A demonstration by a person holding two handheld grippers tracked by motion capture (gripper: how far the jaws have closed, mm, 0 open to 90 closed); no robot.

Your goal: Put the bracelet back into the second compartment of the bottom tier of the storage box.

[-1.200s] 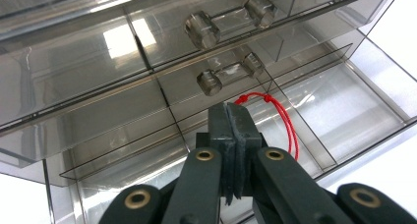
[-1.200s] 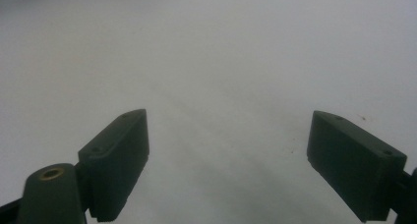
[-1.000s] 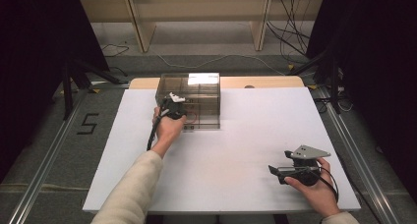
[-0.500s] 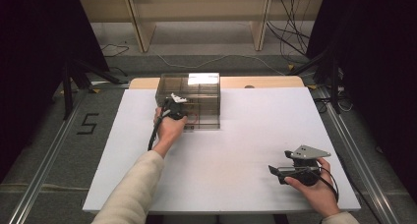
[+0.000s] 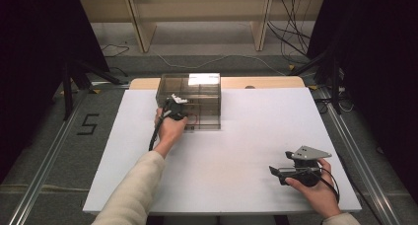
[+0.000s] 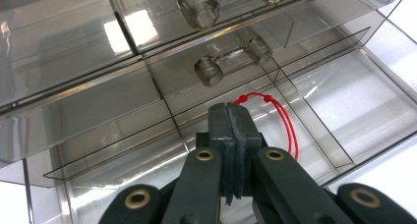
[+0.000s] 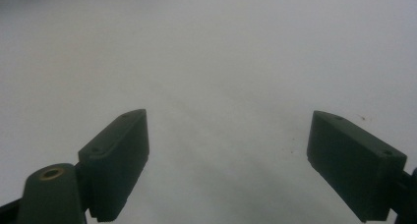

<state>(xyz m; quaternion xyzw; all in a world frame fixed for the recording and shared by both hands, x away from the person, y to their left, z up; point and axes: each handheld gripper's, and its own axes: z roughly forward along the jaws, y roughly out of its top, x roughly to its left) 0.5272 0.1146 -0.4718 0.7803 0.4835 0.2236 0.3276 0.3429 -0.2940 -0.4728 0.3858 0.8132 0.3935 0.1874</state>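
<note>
- The white counter [image 5: 236,151] fills the middle of the high view, with a grey floor [image 5: 44,151] around it and a "5" mark [image 5: 88,124] on the floor at nine o'clock.
- A smoky clear drawer box [image 5: 190,100] stands at the counter's twelve o'clock edge, its bottom drawer [image 6: 314,111] pulled out toward the person.
- The left hand-held gripper [image 5: 173,106] sits at the box's front, at about seven o'clock of it, held by the left hand [image 5: 170,129]; its jaws are clenched flat together over the open drawer.
- The right hand-held gripper [image 5: 283,171] lies at the counter's five o'clock, well apart from the box, in the right hand [image 5: 315,188]; its jaws are released wide over bare counter.
- A red cord loop [image 6: 282,116] lies in the open drawer, just beside the left jaws at their one o'clock; whether it is pinched cannot be told.
- Against the earlier frames, both hands and the box sit in the same places.
</note>
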